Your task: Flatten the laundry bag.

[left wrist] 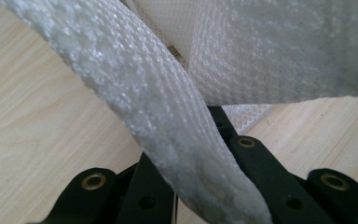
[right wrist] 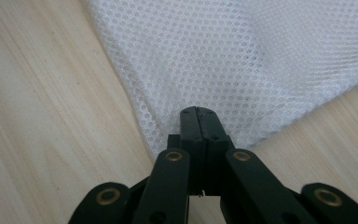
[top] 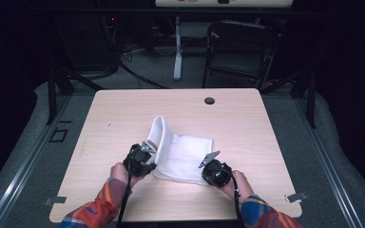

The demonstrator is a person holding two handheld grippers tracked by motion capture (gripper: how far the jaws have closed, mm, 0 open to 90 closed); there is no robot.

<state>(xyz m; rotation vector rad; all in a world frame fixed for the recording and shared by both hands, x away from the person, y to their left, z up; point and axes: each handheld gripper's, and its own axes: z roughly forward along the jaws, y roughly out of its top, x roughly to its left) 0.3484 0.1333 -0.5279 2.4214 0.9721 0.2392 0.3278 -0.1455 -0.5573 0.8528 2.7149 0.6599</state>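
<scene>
A white mesh cloth (top: 185, 152) lies on the light wooden table (top: 119, 118), its left part raised into an upright fold (top: 159, 133). My left gripper (top: 152, 156) sits at the foot of that fold. In the left gripper view a hemmed band of the cloth (left wrist: 158, 107) runs across the black jaws and hides their tips; the gripper (left wrist: 216, 122) is shut on it. My right gripper (top: 204, 167) is at the cloth's near right corner. Its jaws (right wrist: 198, 112) are pressed together on the mesh (right wrist: 242, 56), which runs into them.
A round cable hole (top: 209, 100) is in the table's far edge. Behind the table stand a dark folding chair (top: 240, 47) and a white post (top: 177, 47). Metal clips (top: 297, 196) sit at the near corners. Bare wood surrounds the cloth.
</scene>
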